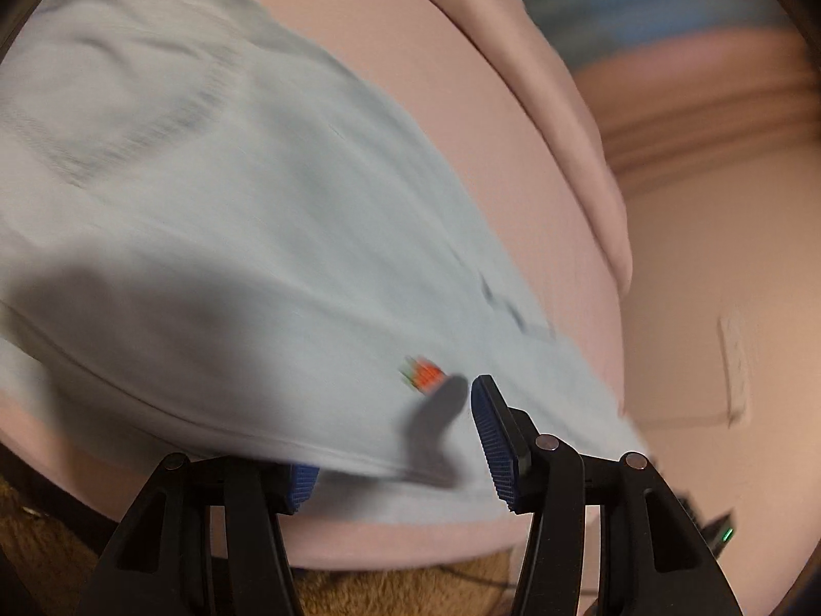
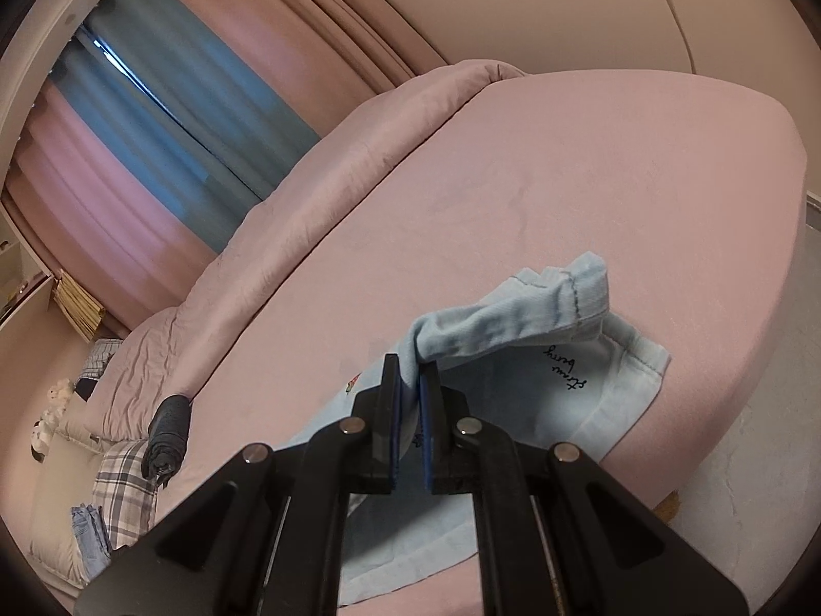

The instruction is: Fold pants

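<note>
the right gripper (image 2: 409, 374) has its jaws pinched tight on a bunched edge of the pale blue pants (image 2: 518, 395), lifting that part clear while the rest lies on the pink bed (image 2: 590, 169). the left gripper (image 1: 390, 441) hangs about half open over the near hem, gripping nothing, so it should bite that edge squarely before both hands carry the fold over evenly.

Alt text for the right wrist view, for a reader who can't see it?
The right gripper, shut, pinches a fold of the light blue pants and lifts it above the rest of them, which lies flat on a pink bed. Pink and blue curtains hang behind.
</note>
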`<action>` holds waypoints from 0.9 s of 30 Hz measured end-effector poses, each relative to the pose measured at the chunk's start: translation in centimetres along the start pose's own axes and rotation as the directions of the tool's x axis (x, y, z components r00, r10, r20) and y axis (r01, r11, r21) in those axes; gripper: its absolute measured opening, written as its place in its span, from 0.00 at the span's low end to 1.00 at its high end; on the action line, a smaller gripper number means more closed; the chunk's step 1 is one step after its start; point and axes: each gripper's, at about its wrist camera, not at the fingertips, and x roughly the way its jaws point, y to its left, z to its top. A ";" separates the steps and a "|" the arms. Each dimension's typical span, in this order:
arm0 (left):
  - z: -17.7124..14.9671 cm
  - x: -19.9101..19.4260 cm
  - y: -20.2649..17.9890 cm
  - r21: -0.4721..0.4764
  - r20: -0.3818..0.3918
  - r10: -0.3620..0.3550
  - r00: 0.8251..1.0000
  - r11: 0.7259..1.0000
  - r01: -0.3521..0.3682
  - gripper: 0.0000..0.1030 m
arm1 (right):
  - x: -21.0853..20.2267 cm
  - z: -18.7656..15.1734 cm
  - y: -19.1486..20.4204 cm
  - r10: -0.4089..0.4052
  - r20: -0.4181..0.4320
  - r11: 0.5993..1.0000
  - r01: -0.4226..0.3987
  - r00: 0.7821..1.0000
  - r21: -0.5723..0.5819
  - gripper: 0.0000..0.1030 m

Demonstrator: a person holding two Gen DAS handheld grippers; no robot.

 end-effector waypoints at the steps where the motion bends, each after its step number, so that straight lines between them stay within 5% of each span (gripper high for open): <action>1: 0.4 -0.6 0.6 -0.012 0.025 0.006 1.000 1.000 -0.006 0.39 | 0.0 0.0 -0.1 -0.002 -0.001 1.000 0.002 1.000 0.002 0.07; 2: 1.0 -1.4 1.4 -0.018 0.056 0.032 0.998 0.999 -0.031 0.22 | 0.0 0.0 0.0 -0.006 -0.002 1.000 0.006 1.000 0.005 0.07; 4: 1.8 -2.7 2.7 -0.035 0.115 0.090 0.989 0.996 -0.086 0.08 | 0.2 -0.1 -0.1 -0.022 -0.011 1.000 0.022 1.000 0.002 0.07; 5: 2.2 -3.7 3.8 -0.063 0.130 0.058 0.990 0.997 -0.050 0.06 | 0.3 -0.2 -0.2 -0.024 -0.021 1.000 0.025 0.999 0.003 0.07; 17: 1.9 -6.8 7.7 -0.090 0.078 0.049 0.996 0.995 -0.042 0.06 | 0.8 -2.5 -1.9 -0.135 -0.144 0.990 0.128 0.980 -0.054 0.07; 20: 2.7 -7.6 8.6 -0.134 0.082 0.005 0.997 0.991 0.006 0.09 | 0.6 -2.7 -2.4 -0.122 -0.156 0.992 0.116 0.980 -0.047 0.07; 27: 3.5 -9.3 9.3 -0.180 0.151 0.039 0.988 0.984 -0.012 0.10 | 1.0 -2.9 -2.8 -0.163 -0.163 0.986 0.154 0.973 -0.068 0.07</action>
